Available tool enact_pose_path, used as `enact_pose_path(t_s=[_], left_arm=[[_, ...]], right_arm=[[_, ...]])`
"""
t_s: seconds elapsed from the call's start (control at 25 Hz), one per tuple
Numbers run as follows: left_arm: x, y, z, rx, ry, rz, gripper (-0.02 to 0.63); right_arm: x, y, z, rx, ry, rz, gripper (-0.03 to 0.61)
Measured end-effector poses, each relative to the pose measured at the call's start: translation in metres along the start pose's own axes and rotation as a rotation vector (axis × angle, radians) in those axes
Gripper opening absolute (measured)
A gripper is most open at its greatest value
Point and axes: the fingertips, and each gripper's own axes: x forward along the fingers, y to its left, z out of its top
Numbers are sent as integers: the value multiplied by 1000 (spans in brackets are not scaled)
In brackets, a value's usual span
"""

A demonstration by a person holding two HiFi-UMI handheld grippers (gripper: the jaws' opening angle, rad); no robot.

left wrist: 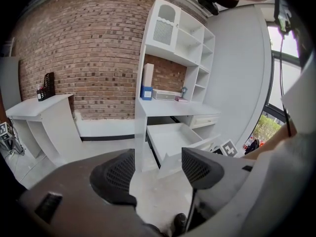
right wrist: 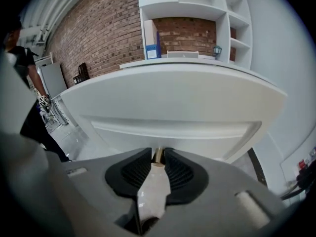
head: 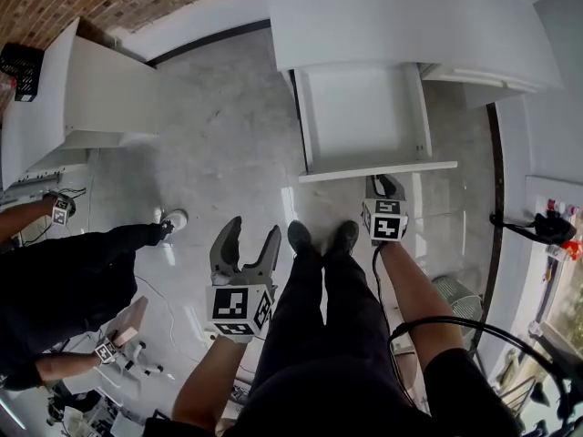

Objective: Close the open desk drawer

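Note:
The white desk drawer [head: 360,116] stands pulled out from the white desk [head: 383,16], its front panel [head: 378,171] facing me. My right gripper [head: 384,186] sits against the right part of that panel. In the right gripper view the panel [right wrist: 168,112] fills the frame, and the right gripper [right wrist: 158,158] is shut on a small brass-coloured drawer knob [right wrist: 157,154] that fills the narrow gap between the pads. My left gripper [head: 252,235] hangs open and empty over the floor, to the left of the drawer and a little short of it. In the left gripper view the left gripper [left wrist: 158,169] frames the drawer [left wrist: 173,137] from a distance.
My legs and black shoes [head: 319,239] stand right before the drawer front. A second white desk [head: 82,98] with a black file holder [head: 20,66] is at the left. A person in black [head: 73,280] crouches at the lower left. A black cable [head: 437,326] loops at the right.

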Motion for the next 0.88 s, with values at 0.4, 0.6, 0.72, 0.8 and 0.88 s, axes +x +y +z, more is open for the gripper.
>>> enact_pose_path(t_s=[0.4,0.6,0.72,0.8,0.88], left_arm=[[3,21,15,-7,-18,-44,291],[4,49,22,-10,-43,-25,291],[6,69,26,-25,-55,0,291],[10,79,27,-39,-54,17,291],[17,85,30,-55,-50,34,291]], right_arm=[[21,-5,19,57,29,-33,78],[39,-11,43,56,9,-50,78],[49,-13,58,48,-2,-58,78],[56,-14,67,49,-4,-58,78],[64,-15,78,50,-6,-52,78]])
